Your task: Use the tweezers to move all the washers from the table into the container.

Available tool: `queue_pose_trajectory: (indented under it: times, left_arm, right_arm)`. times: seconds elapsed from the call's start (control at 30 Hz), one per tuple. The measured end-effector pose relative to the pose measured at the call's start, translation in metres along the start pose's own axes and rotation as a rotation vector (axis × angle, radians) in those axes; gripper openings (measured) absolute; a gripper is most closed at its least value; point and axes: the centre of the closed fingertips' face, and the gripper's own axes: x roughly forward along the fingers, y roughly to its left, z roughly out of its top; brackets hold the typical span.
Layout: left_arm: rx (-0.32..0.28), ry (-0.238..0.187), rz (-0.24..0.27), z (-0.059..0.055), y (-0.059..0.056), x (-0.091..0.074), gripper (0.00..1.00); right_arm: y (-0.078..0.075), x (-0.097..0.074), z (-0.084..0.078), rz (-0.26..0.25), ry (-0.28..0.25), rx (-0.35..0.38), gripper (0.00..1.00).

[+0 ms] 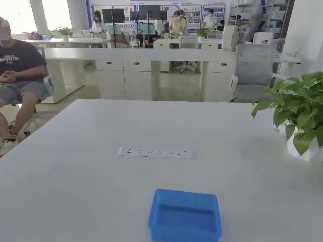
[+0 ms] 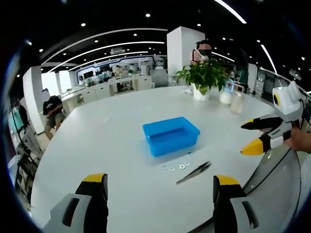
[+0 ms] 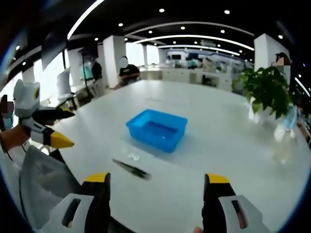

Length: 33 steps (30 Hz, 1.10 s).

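Blue container (image 1: 184,216) sits on the table (image 1: 75,176) with washers (image 2: 176,167) and tweezers (image 2: 194,172) lying just in front of it, while left gripper (image 2: 160,180) and right gripper (image 3: 155,178) hover short of them, wide apart and empty, probably poised to take the tweezers first.

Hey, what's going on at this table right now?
A person holds the left gripper and the right gripper open near the edge of the table, with nothing in either. The tweezers lie beside a few washers, just short of the blue container, which looks empty. No washer is in it yet.
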Motion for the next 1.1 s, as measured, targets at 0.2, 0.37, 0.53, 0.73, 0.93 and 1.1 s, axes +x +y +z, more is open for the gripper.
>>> queue_pose_trajectory:
  times: [0.2, 0.37, 0.53, 0.73, 0.93, 1.1]
  left_arm:
    - [-0.051, -0.022, -0.007, 0.005, 0.002, -0.002, 0.91]
    - [-0.035, 0.001, -0.014, -0.002, 0.0, -0.001, 0.89]
    - [-0.019, 0.017, -0.057, -0.005, -0.006, 0.004, 0.77]
    - [0.025, 0.042, -0.189, -0.001, -0.02, 0.012, 0.47]
    - [0.109, 0.097, -0.288, -0.007, -0.029, 0.032, 0.22]
    - [0.177, 0.14, -0.372, -0.015, -0.039, 0.052, 0.17]
  right_arm:
    - [0.0, 0.002, 0.002, 0.002, -0.009, 0.012, 0.77]
    - [-0.002, 0.002, 0.004, -0.002, -0.013, 0.013, 0.77]
    - [-0.002, 0.002, 0.005, 0.001, -0.013, 0.013, 0.77]
    - [0.002, 0.004, 0.001, 0.006, 0.011, -0.004, 0.77]
    - [0.002, 0.004, -0.002, -0.001, 0.03, -0.022, 0.77]
    - [0.002, 0.003, 0.0, -0.007, 0.028, -0.013, 0.77]
